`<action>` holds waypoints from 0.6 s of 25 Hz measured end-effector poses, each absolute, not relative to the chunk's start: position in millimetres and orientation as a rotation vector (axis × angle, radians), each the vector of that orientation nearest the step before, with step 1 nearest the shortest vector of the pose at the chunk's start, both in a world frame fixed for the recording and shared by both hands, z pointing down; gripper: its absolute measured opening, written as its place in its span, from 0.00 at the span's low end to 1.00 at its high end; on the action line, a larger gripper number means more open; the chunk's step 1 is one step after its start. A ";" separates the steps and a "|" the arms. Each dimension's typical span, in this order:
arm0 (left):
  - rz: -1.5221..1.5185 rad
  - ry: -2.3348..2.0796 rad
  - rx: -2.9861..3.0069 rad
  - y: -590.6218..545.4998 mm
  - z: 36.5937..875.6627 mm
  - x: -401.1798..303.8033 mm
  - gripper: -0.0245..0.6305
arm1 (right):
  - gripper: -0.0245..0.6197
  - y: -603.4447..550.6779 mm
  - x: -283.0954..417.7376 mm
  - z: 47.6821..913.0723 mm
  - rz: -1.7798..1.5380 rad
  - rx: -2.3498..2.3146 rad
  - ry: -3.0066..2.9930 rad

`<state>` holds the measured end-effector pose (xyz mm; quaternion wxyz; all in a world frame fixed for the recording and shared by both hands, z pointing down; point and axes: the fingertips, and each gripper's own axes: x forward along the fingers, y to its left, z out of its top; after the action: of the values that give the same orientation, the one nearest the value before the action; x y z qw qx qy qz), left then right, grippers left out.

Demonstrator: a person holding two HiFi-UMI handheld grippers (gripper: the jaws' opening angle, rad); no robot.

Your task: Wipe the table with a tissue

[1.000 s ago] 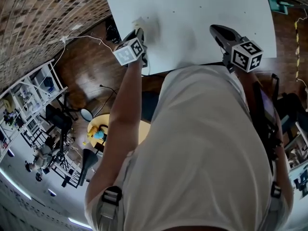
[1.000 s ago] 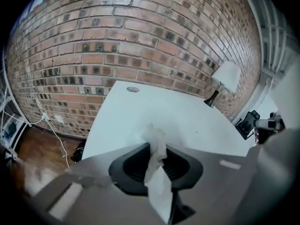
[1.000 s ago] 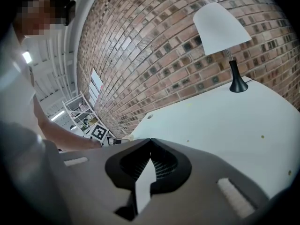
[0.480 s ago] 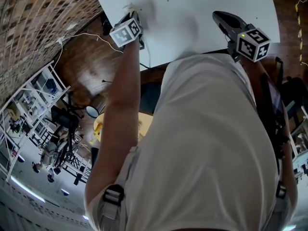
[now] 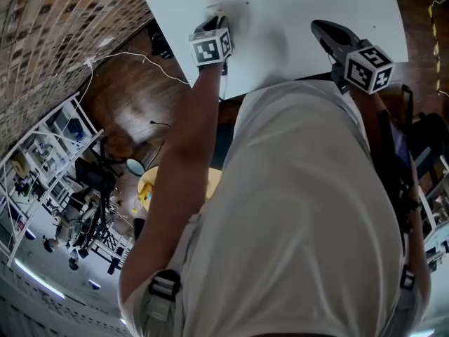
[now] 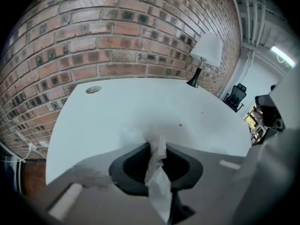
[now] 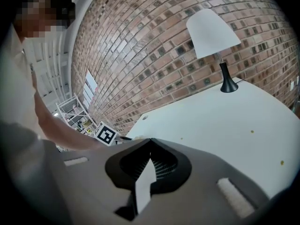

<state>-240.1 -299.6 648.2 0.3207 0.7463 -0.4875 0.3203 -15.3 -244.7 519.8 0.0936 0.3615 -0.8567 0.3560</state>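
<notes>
A crumpled white tissue [image 6: 158, 182] is pinched between the dark jaws of my left gripper [image 6: 157, 142], which is shut on it. The tissue's loose end lies on the white table [image 6: 122, 121]. In the head view the left gripper [image 5: 214, 21] points down at the table [image 5: 295, 5] near its front left edge, with the tissue [image 5: 212, 10] just beyond its tips. My right gripper [image 5: 320, 28] hovers over the table's front right, and its jaws [image 7: 150, 140] meet at the tips with nothing between them.
A black-stemmed lamp with a white shade [image 6: 206, 55] stands at the table's far side by the brick wall. There is a round cable hole [image 6: 93, 90] at the far left and a small brown speck [image 6: 181, 124] ahead of the tissue. An office chair [image 6: 236, 93] stands beyond.
My left gripper has slid to the right along the table's front part, dragging the tissue with it. The right gripper has stayed where it was.
</notes>
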 end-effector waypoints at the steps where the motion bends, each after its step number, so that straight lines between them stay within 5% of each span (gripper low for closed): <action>1: 0.854 -1.252 1.976 -294.7 648.9 -234.4 0.14 | 0.05 -243.1 -17.5 519.8 1.055 1.071 -2.541; 15: 1.094 -1.058 2.151 -223.0 665.7 -231.7 0.14 | 0.05 -214.5 -57.8 505.0 1.037 1.064 -2.592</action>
<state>-231.7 -223.0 665.7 0.2504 0.7903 -0.3888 0.4020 -57.8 -214.5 505.0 0.0770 0.3552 -0.8649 0.3460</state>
